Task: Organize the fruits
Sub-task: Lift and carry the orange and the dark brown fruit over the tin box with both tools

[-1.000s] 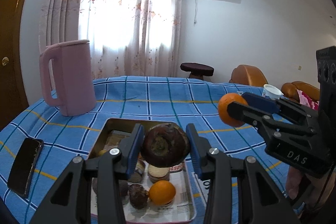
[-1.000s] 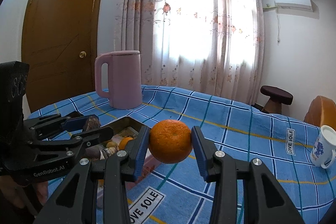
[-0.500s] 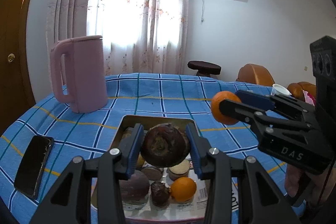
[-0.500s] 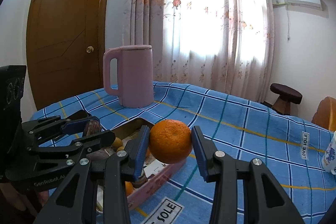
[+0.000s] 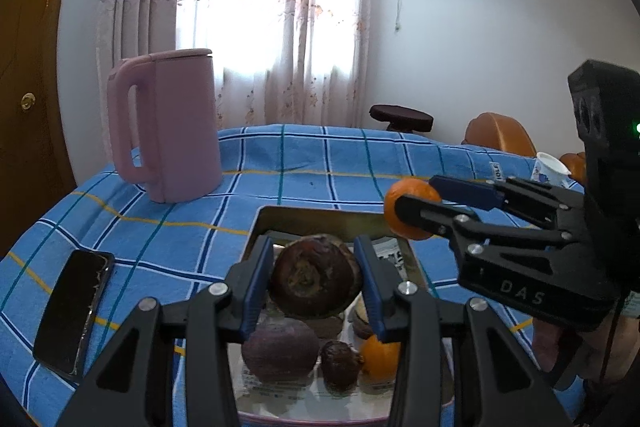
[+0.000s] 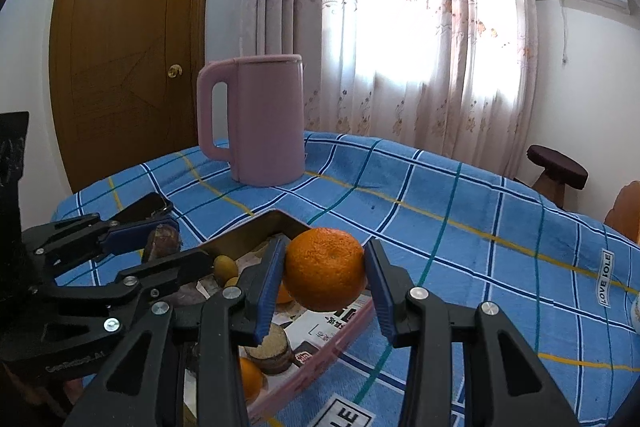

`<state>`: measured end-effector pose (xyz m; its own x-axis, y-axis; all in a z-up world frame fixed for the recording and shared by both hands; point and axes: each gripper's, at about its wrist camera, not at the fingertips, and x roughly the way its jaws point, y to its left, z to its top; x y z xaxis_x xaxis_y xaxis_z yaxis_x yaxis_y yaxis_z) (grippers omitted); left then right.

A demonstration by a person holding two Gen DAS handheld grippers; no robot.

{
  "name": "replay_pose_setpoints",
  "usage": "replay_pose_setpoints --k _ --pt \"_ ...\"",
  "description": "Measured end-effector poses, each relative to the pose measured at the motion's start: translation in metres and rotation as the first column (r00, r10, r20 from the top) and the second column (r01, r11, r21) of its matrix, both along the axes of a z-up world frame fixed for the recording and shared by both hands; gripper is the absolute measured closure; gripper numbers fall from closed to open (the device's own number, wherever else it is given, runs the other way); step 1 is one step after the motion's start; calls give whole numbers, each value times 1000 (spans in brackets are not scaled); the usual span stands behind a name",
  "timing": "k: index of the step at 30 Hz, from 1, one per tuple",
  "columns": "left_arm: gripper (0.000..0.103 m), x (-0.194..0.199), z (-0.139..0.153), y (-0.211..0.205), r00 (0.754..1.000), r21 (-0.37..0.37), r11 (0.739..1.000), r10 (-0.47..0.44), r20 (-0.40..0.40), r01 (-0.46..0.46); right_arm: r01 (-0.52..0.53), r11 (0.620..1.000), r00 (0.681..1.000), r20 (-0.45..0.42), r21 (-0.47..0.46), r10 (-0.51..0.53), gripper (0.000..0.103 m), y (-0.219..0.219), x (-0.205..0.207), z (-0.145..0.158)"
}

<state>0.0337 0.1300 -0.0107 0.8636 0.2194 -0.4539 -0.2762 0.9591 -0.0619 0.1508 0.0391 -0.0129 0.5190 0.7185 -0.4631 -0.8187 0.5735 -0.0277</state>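
Left gripper [image 5: 316, 281] clamped on dark brown fruit [image 5: 316, 281], held above tray [image 5: 320, 217]; more fruit lies in tray beneath. Right gripper [image 6: 325, 277] grasping orange [image 6: 325, 275], raised over tray's right rim. Phone [image 5: 74, 311] flat near surface's left edge. Pink kettle [image 5: 172, 125] upright toward far left corner; white cup [image 5: 550, 167] at far right edge

Two grippers: the left gripper [image 5: 316, 281] and the right gripper [image 6: 325, 275]. Three oranges: one [image 6: 325, 275] held, one [image 5: 380, 357] in the tray [image 5: 320, 215], another [image 6: 250, 379] partly hidden there. One pink kettle [image 5: 176, 125], one phone [image 5: 74, 311], one cup [image 5: 550, 167], one stool [image 5: 400, 115].
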Motion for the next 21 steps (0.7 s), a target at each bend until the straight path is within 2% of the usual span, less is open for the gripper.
replay_pose_setpoints --k 7,21 --pt "59 3 -5 6 1000 1 1000 10 -26 -10 -14 1000 999 -35 -27 13 60 13 7 -10" --pt "59 12 -16 -5 996 -4 999 -36 -77 36 -24 994 995 -102 -111 13 60 26 16 -32"
